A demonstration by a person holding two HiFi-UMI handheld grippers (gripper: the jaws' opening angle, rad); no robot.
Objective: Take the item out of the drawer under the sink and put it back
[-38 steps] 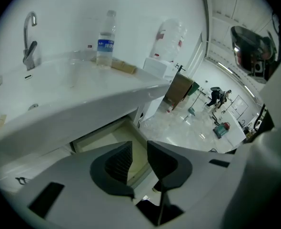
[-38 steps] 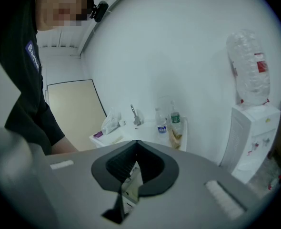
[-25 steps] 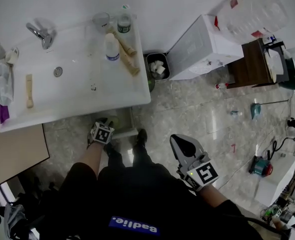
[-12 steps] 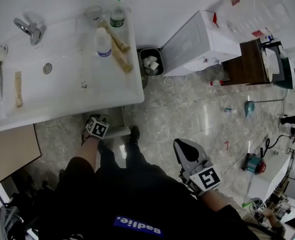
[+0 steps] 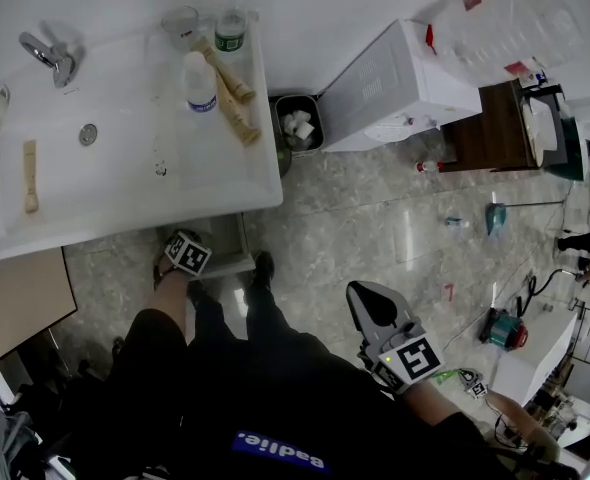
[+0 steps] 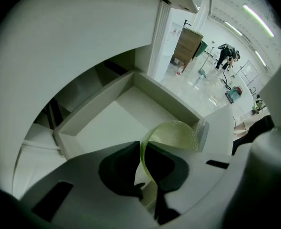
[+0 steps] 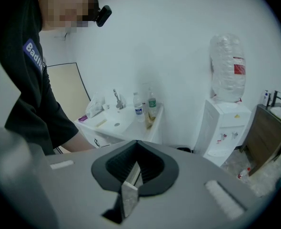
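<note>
The drawer (image 6: pixel 107 123) under the sink stands pulled out, pale inside. At its near right corner sits a translucent green cup (image 6: pixel 178 135). My left gripper (image 6: pixel 143 151) reaches into the drawer. Its jaws are closing, and the cup's thin rim runs between the dark pads, which press on it. In the head view only the left gripper's marker cube (image 5: pixel 187 255) shows, at the sink's front edge beside the drawer (image 5: pixel 229 240). My right gripper (image 5: pixel 367 303) hangs shut and empty over the floor, well away from the drawer.
The white sink (image 5: pixel 125 183) carries a tap (image 5: pixel 50 56), bottles (image 5: pixel 200 83) and wooden brushes. A small bin (image 5: pixel 297 126) with crumpled paper stands right of it, then a white water dispenser (image 5: pixel 405 83) and a wooden cabinet (image 5: pixel 503 128). Tools lie on the tiled floor at right.
The left gripper's cube has edged closer in under the sink's front edge, and the head view has shifted slightly. The right gripper has hardly moved.
</note>
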